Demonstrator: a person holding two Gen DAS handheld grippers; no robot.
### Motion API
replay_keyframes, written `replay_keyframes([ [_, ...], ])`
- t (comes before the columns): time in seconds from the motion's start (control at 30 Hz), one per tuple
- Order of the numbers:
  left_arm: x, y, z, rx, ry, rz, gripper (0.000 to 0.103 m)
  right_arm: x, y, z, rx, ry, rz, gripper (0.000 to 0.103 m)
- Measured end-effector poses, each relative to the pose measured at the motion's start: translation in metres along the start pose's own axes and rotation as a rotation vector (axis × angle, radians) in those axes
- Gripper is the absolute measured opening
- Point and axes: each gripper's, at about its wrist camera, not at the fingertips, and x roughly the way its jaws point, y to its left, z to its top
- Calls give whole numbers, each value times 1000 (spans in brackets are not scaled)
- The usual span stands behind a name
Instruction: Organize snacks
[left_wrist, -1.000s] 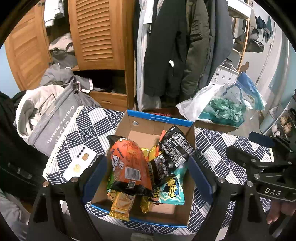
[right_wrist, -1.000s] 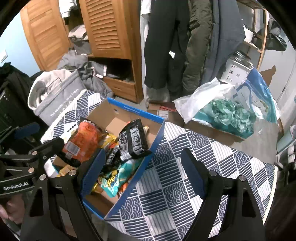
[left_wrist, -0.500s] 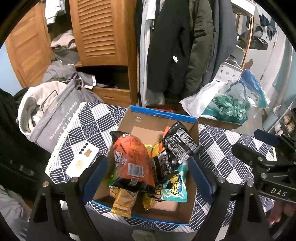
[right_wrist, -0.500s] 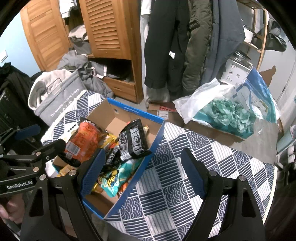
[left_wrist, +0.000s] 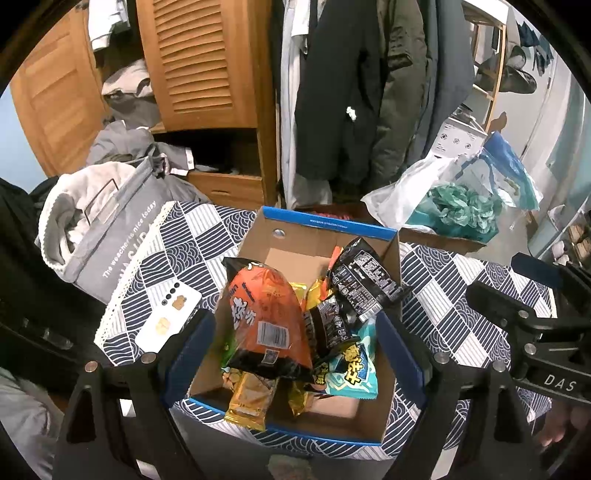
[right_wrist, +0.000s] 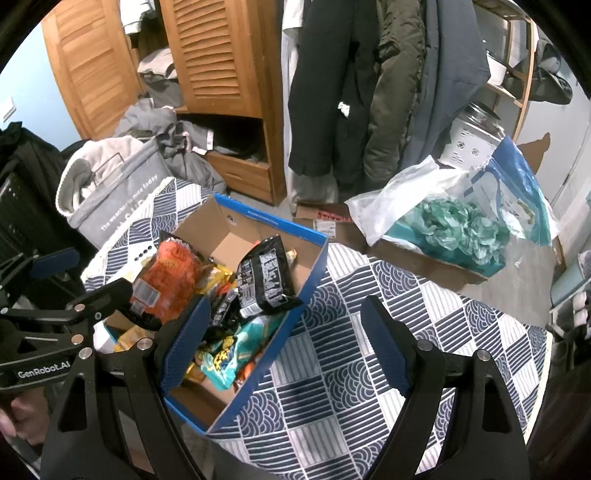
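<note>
Dim, even indoor light; sharp centre, strong fisheye bending, black vignette at edges.

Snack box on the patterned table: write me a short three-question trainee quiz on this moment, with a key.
1. True or false: the orange snack bag lies inside the blue-rimmed cardboard box.
2. What lies on the tablecloth just left of the box in the left wrist view? A) white phone B) mug C) scissors
3. Fill in: the right tongs are ____ and hold nothing.

Key: 1 true; 2 A, white phone; 3 open.
</note>
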Motion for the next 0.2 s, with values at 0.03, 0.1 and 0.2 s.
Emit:
replay_keyframes([
  [0.03, 0, 0, 0, 0, -2, -1, 90, 0, 1, 0, 0, -1, 0, 83],
  [0.1, 0, 1, 0, 2, -6, 0, 90, 0, 0, 0, 0, -1, 0, 83],
  [0.2, 0, 3, 0, 4, -9, 1, 90, 0, 1, 0, 0, -1, 0, 83],
])
